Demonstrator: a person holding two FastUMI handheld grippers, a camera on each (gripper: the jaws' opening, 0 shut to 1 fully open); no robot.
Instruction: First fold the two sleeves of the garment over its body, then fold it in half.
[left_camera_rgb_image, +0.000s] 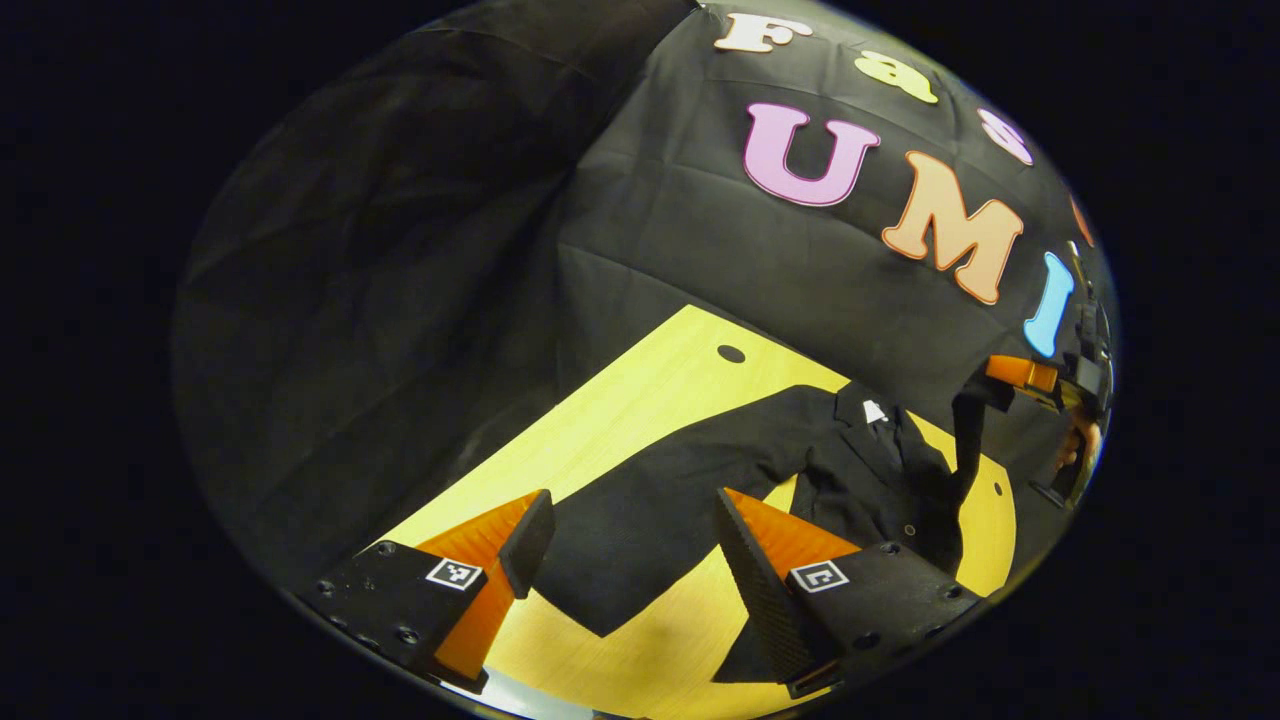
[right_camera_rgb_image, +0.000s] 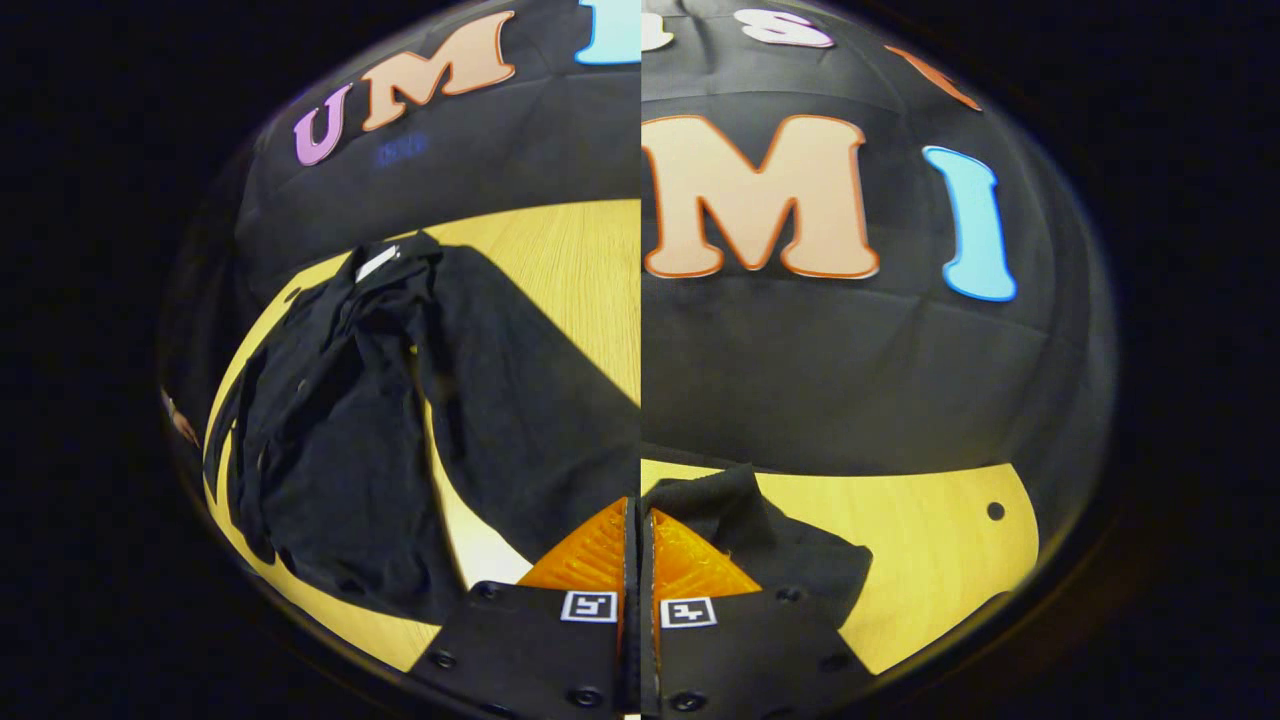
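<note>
Lying spread on the wooden counter (left_camera_rgb_image: 640, 400), the black shirt (left_camera_rgb_image: 870, 480) has neither sleeve clearly folded yet. Left tool (left_camera_rgb_image: 630, 545) gapes wide over one sleeve (left_camera_rgb_image: 620, 540), holding nothing. Right tool (right_camera_rgb_image: 638, 545) is closed, apparently pinching the other sleeve (right_camera_rgb_image: 520, 400); halving remains.

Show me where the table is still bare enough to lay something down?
Bare wood lies between the sleeve and the back wall, around the small hole, and along the table edge beyond the right cuff. The shirt crowds the middle.
</note>
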